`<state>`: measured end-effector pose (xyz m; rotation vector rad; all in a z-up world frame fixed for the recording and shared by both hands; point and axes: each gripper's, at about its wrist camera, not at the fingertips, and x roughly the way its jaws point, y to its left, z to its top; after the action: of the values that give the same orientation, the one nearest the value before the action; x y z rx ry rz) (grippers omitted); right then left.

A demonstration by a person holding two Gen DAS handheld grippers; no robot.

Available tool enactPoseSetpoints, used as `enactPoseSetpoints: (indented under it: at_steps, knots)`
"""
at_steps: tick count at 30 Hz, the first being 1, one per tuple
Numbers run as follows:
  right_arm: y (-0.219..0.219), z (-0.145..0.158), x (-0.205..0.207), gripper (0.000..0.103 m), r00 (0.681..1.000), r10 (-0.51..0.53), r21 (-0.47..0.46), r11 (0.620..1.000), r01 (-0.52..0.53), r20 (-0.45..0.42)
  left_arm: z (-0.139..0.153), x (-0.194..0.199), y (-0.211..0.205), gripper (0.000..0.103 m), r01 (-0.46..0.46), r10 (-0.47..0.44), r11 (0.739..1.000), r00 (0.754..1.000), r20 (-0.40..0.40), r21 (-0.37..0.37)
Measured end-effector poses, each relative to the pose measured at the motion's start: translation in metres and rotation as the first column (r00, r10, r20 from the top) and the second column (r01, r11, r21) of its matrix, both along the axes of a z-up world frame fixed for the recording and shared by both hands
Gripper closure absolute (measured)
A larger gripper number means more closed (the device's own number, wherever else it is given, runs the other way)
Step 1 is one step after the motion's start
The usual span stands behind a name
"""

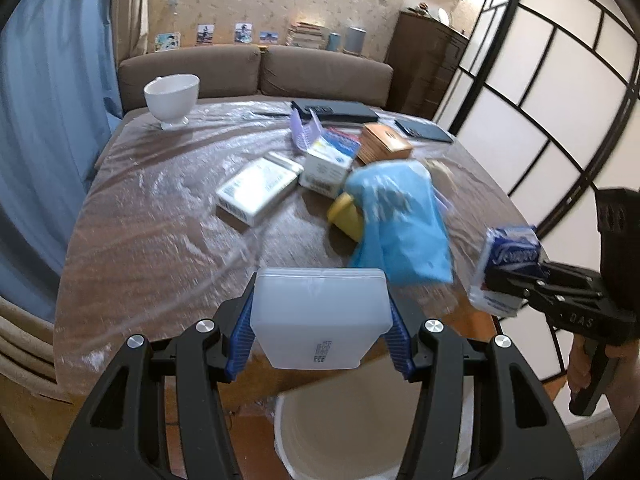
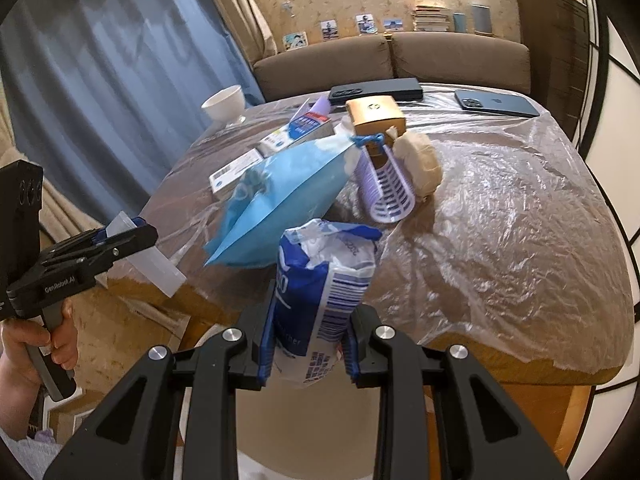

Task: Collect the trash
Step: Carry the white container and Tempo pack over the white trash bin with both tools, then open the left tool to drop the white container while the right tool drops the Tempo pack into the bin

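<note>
My left gripper is shut on a translucent white plastic container, held above a white bin at the table's near edge. My right gripper is shut on a blue-and-white tissue packet, also above the bin. In the left wrist view the right gripper shows at the right with the packet. In the right wrist view the left gripper shows at the left with the container. A blue plastic bag lies mid-table.
The table is covered in clear plastic film. On it lie white boxes, a yellow cup, a brown box, a lilac holder, a white bowl, and phones. A sofa stands behind.
</note>
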<state>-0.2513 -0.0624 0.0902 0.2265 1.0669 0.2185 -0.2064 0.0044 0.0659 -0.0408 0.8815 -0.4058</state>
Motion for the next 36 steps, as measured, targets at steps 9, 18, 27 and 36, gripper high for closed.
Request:
enactPoseSetpoints:
  at_steps: [9, 18, 27, 36]
  knots:
    - [0.017, -0.002, -0.015, 0.075, 0.997, 0.071, 0.015, 0.997, -0.071, -0.030, -0.005, -0.028, -0.017, 0.047, 0.100, -0.099, 0.995, 0.995, -0.033, 0.019]
    - [0.028, -0.012, -0.030, 0.075, 0.988, 0.133, 0.021, 0.991, -0.132, -0.075, -0.016, -0.048, -0.031, 0.047, 0.167, -0.164, 0.986, 0.983, -0.076, 0.023]
    - [0.034, -0.033, -0.043, 0.075, 0.979, 0.163, -0.001, 0.986, -0.165, -0.124, -0.032, -0.055, -0.039, 0.047, 0.208, -0.203, 0.978, 0.971, -0.130, 0.027]
    - [0.034, -0.055, -0.047, 0.075, 0.969, 0.175, -0.019, 0.983, -0.181, -0.176, -0.061, -0.055, -0.040, 0.047, 0.230, -0.219, 0.973, 0.954, -0.206, 0.031]
